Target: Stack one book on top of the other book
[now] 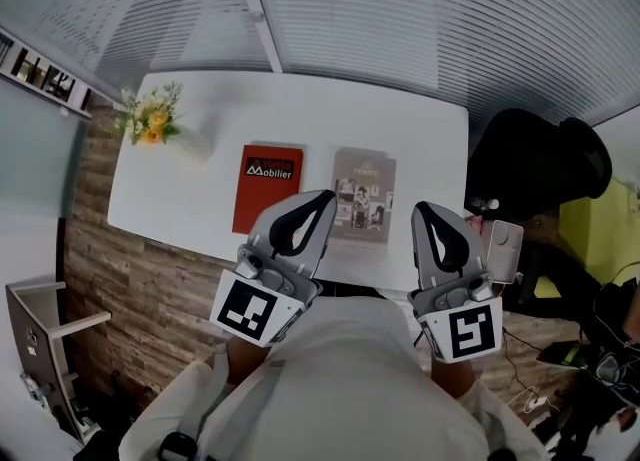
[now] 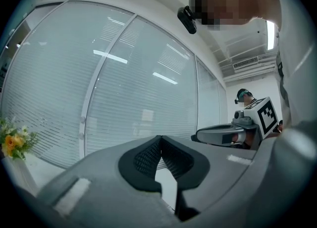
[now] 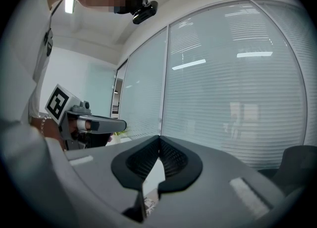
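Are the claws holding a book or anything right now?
No, nothing is held. The left claw and the right claw are both shut and empty. The red book and the grey book lie side by side on the table.

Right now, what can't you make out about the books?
Head view: red book, near right corner hidden by the left gripper; grey book, cover print too small.
Left gripper view: both books hidden by the gripper's body.
Right gripper view: patterned sliver under the right gripper, too small to identify.
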